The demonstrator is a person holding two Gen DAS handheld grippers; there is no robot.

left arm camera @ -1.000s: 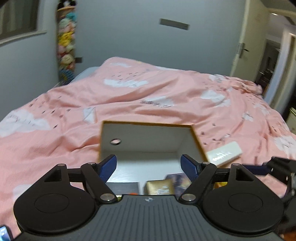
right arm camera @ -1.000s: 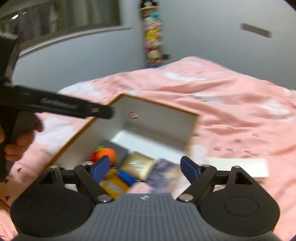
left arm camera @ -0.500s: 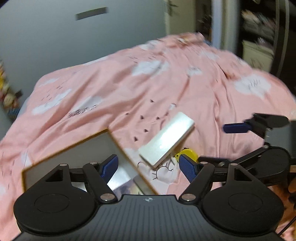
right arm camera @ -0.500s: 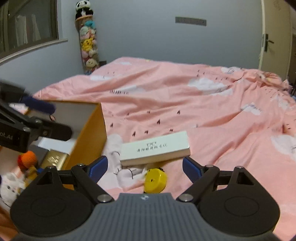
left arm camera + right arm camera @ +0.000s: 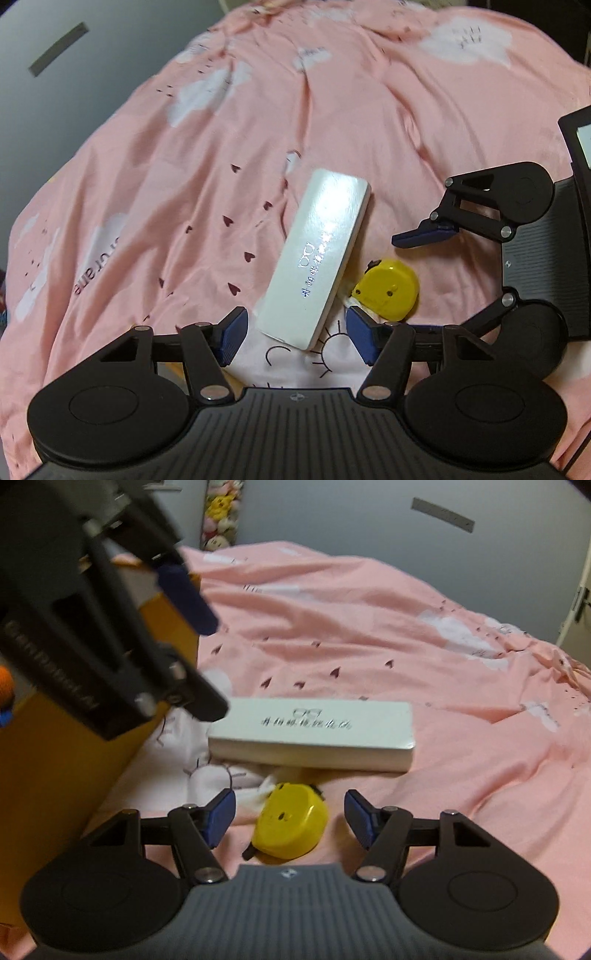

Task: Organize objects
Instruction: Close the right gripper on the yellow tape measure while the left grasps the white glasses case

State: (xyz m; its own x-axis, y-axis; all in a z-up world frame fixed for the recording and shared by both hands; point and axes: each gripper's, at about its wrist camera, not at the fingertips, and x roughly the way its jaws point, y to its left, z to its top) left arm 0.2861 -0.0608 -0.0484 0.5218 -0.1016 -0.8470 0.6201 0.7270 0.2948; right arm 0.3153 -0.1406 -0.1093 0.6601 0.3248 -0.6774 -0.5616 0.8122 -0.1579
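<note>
Two hand-held grippers closing, white box (image 5: 317, 254), yellow tape measure (image 5: 291, 825)

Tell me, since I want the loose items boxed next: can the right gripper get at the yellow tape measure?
Probably yes. The yellow tape measure lies uncovered between the closing fingers of the right gripper, pads not touching it; the white box lies beyond.

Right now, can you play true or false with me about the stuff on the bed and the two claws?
1. The white box lies flat on the pink bedspread. True.
2. The yellow tape measure sits on top of the box. False: it lies on the bedspread beside it.
3. The right claw has the tape measure between its closing fingers, not pinched. True.
4. The left claw is squeezing the box. False: it is closing, but its fingers do not touch the box.
</note>
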